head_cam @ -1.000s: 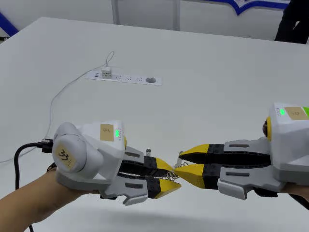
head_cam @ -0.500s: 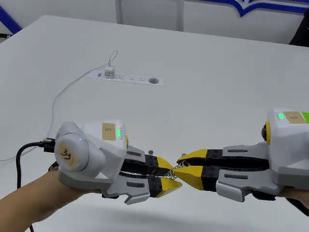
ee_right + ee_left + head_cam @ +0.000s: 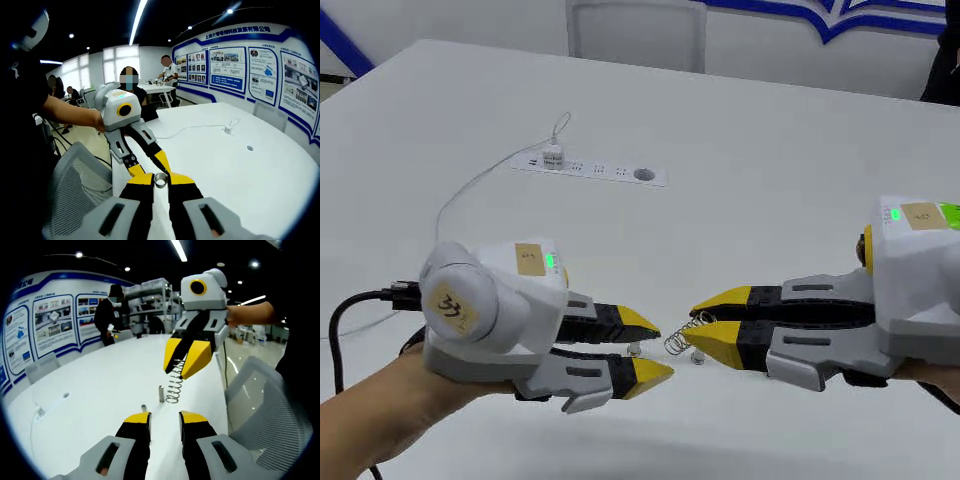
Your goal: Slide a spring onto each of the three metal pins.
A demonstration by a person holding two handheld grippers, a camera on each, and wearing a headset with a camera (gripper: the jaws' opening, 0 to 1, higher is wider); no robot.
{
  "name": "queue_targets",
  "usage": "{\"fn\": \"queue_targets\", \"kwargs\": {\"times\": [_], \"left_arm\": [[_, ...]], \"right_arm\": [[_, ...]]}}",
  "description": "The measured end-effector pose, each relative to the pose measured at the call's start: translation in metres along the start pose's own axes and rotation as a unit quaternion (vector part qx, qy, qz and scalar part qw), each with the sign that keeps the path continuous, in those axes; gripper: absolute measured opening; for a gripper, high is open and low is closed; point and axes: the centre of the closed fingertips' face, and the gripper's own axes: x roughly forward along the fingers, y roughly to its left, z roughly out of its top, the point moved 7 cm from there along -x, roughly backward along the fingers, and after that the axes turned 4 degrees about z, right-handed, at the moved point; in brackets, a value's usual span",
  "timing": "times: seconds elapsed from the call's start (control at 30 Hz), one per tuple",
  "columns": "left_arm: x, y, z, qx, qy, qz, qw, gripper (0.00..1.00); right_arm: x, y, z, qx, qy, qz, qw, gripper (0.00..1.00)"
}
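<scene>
Noting the change: a second ago both grippers met tip to tip with the spring between them. Now the left gripper (image 3: 660,350) has drawn back from the spring (image 3: 684,335), and its jaws stand spread with nothing in them. The right gripper (image 3: 692,320) alone carries the spring. Its jaws are pressed on one end, and the rest of the coil hangs free, slanting down toward the table (image 3: 800,150).

Reading: the regrasp looks finished and the spring is not yet on a pin. The taller pin (image 3: 161,393) stands upright just beside the spring's free end. A shorter pin (image 3: 144,408) stands further from the spring, on the left gripper's side. Both look bare, though they are small.

Hard to make out:
- Whether the coil's open mouth sits over the taller pin's top or just beside it. The head view and the left gripper view do not settle this.
- In the right gripper view the spring reads as a ring end-on between the jaws, and the jaws cover the table below it.
- I count two pins and cannot place a third.
</scene>
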Motion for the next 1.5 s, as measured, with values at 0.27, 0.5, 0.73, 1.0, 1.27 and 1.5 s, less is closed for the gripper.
{"fn": "queue_targets", "kwargs": {"times": [0.27, 0.5, 0.73, 1.0, 1.27, 1.5], "left_arm": [[-0.025, 0.021, 0.0, -0.019, -0.028, 0.052, 0.998, 0.46], [-0.044, 0.031, -0.002, -0.046, -0.04, 0.07, 0.9957, 0.57], [-0.059, 0.035, -0.006, -0.04, -0.034, 0.081, 0.9953, 0.75], [-0.07, 0.041, -0.01, -0.065, -0.043, 0.102, 0.9917, 0.93], [-0.074, 0.044, -0.019, -0.072, -0.027, 0.116, 0.9903, 1.0], [-0.079, 0.049, -0.022, -0.078, -0.022, 0.124, 0.9889, 1.0]], "right_arm": [[-0.005, -0.013, -0.004, 0.006, 0.006, -0.024, 0.9997, 0.11], [-0.011, -0.027, -0.01, 0.021, 0.013, -0.048, 0.9985, 0.11], [-0.012, -0.042, -0.019, 0.021, 0.038, -0.067, 0.9968, 0.11], [-0.014, -0.063, -0.032, 0.022, 0.07, -0.077, 0.9944, 0.11], [-0.003, -0.075, -0.037, 0.028, 0.085, -0.08, 0.9928, 0.11], [0.012, -0.08, -0.041, 0.038, 0.096, -0.077, 0.9917, 0.11]]}}
